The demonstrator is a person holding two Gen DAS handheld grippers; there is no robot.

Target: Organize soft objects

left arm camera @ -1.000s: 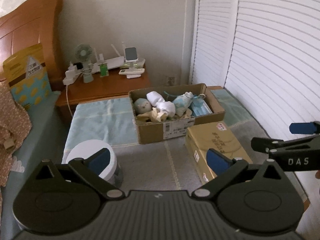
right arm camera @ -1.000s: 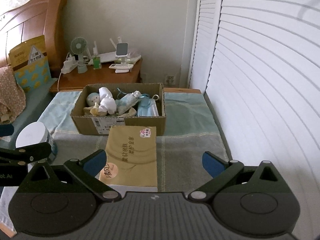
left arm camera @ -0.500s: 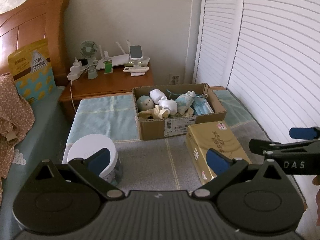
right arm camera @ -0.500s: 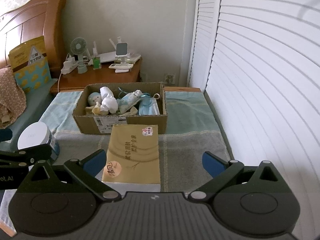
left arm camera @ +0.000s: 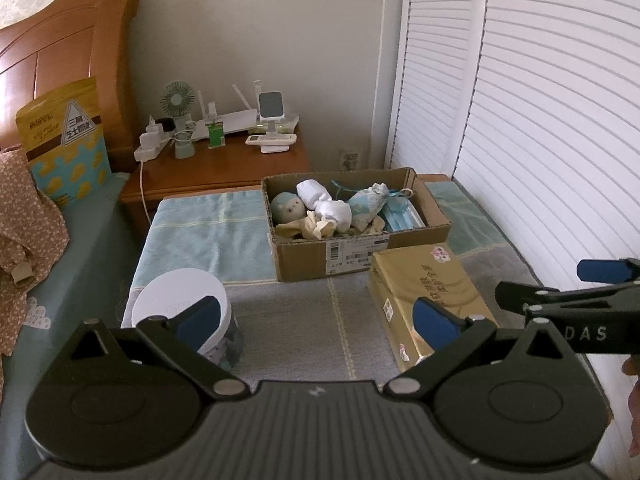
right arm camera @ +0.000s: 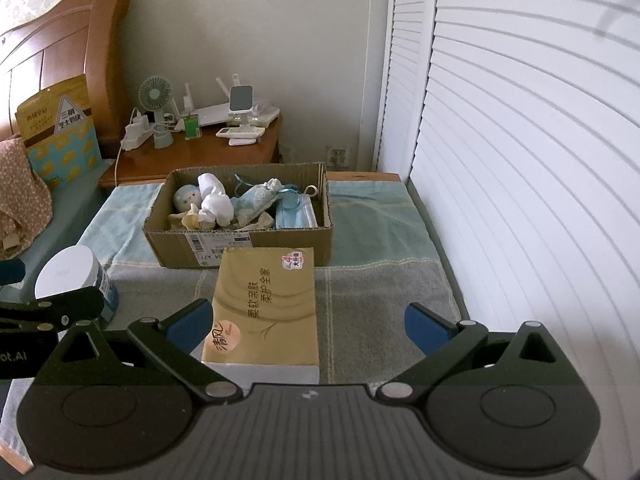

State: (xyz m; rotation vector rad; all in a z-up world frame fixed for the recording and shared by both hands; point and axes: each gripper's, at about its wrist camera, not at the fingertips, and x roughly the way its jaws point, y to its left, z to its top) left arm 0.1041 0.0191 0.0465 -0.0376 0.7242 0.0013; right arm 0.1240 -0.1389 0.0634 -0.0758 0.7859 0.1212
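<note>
We hold 2 grippers, left gripper (left arm camera: 316, 318) and right gripper (right arm camera: 308, 324), both spread wide with nothing between the pads. 1 cardboard box (right arm camera: 240, 240) sits on the towel (right arm camera: 380, 280) holding 1 doll (right arm camera: 186, 200), 1 white cloth bundle (right arm camera: 216, 202), 1 blue pouch (right arm camera: 256, 200) and 1 stack of masks (right arm camera: 296, 214). 1 gold tissue pack (right arm camera: 264, 304) touches the box front; 1 white-lidded jar (right arm camera: 66, 276) stands well left.

1. Cardboard box (right arm camera: 240, 240) sits open on the towel-covered surface, holding every soft item.
2. Round doll head (right arm camera: 185, 200) lies at its left end.
3. White socks (right arm camera: 214, 200) are bunched just beside it.
4. Patterned blue pouch (right arm camera: 256, 200) lies tilted in the middle.
5. Blue face masks (right arm camera: 296, 214) are stacked at the right end.
</note>
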